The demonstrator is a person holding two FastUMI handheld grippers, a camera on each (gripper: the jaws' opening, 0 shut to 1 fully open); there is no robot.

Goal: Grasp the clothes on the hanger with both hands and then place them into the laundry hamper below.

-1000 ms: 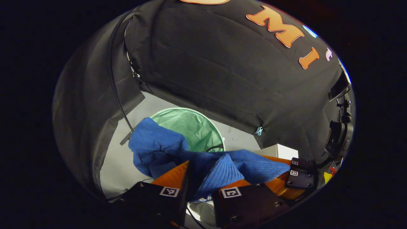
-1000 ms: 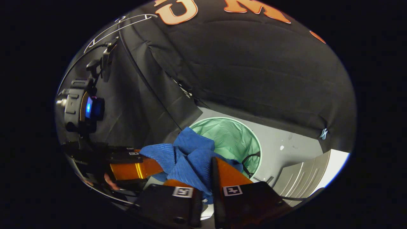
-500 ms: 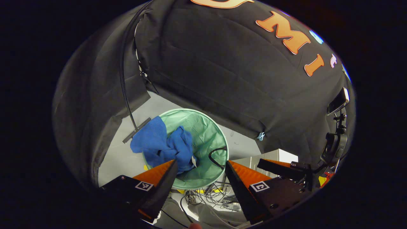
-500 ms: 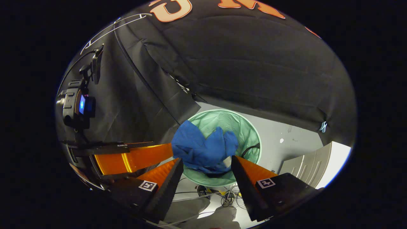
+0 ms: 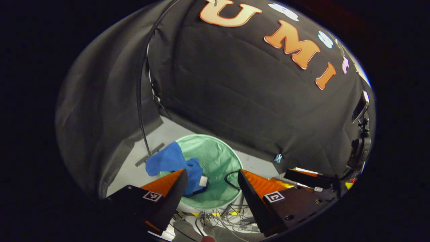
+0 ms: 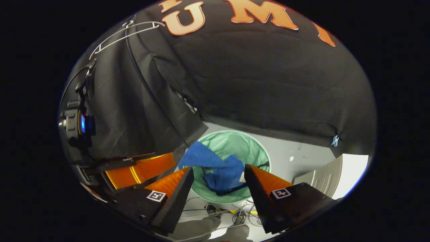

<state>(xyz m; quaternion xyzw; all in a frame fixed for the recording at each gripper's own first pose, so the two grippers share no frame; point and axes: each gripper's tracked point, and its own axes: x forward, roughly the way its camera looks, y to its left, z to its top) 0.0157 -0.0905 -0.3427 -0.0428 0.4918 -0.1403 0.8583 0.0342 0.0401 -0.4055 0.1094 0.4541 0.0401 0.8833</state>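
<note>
Below the booth's black cloth wall, the green laundry hamper (image 5: 215,168) holds the blue garment (image 5: 174,164), part draped over its rim, while left gripper (image 5: 210,174) and right gripper (image 6: 218,171) hover above it, jaws spread, empty.

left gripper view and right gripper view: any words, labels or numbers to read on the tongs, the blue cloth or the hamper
Left tongs, markers: square black-and-white patterns, no letters or numbers.
Right tongs, markers: the same kind of pattern, no text.
Cloth, white tag: too small to read.
Hamper: no text visible.
</note>
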